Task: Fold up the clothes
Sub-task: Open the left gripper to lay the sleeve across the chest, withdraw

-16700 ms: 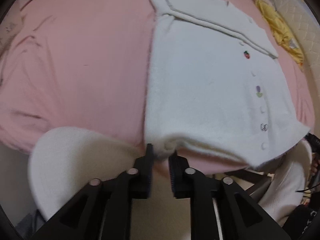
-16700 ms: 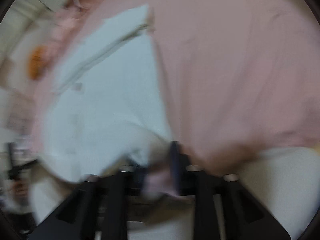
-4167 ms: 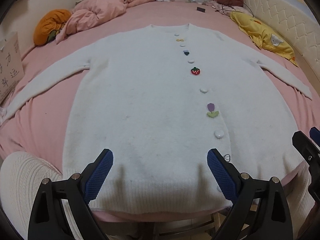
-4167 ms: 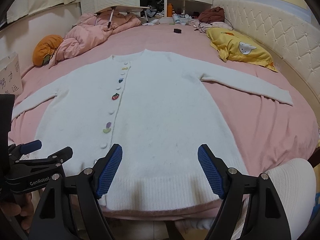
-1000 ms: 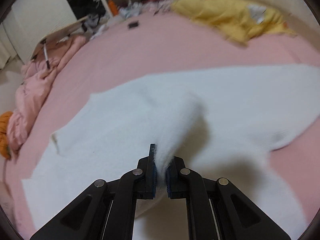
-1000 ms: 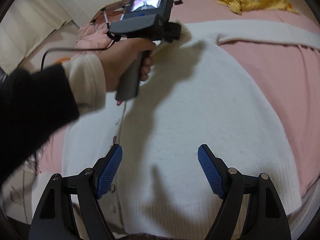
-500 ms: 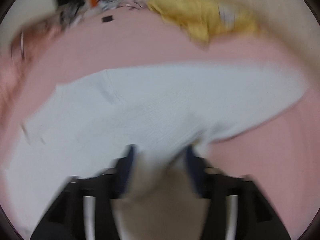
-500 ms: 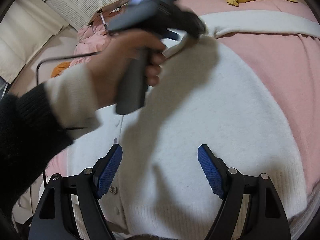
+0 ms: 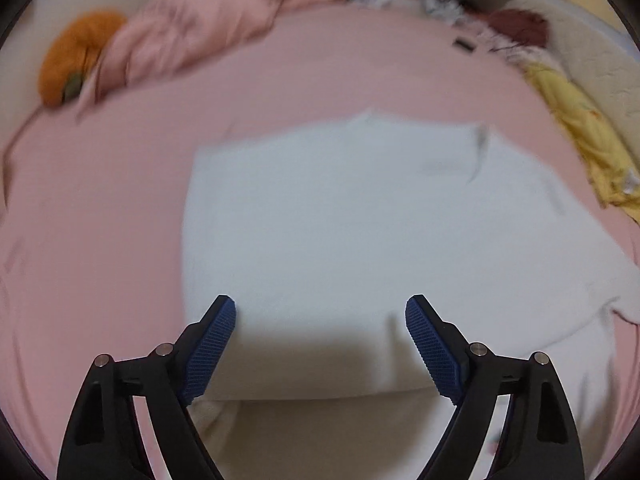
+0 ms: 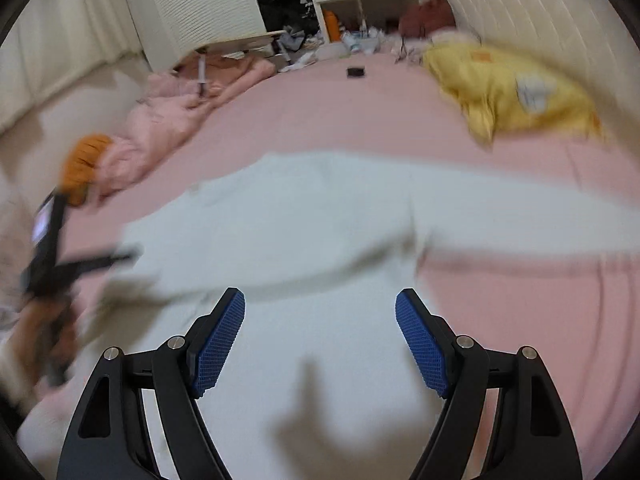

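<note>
A white knit cardigan [image 9: 340, 216] lies on the pink bed [image 9: 100, 208], its left side folded in so that edge runs straight. My left gripper [image 9: 320, 344] is open and empty above the near hem. In the right wrist view the cardigan [image 10: 312, 240] has its right sleeve [image 10: 520, 216] stretched out to the right. My right gripper [image 10: 320, 344] is open and empty over the lower body of the cardigan. The left gripper [image 10: 60, 256] shows blurred at the left edge of that view.
A yellow garment [image 10: 516, 92] lies at the far right of the bed. A pink quilt [image 10: 180, 108] and an orange cushion [image 10: 86, 160] lie at the far left. A small dark object [image 10: 355, 72] sits on the bed at the back. White cupboards stand behind.
My left gripper has let go of the left sleeve, opened wide and pulled back to the left. The sleeve now lies folded across the body. My right gripper stays open.
</note>
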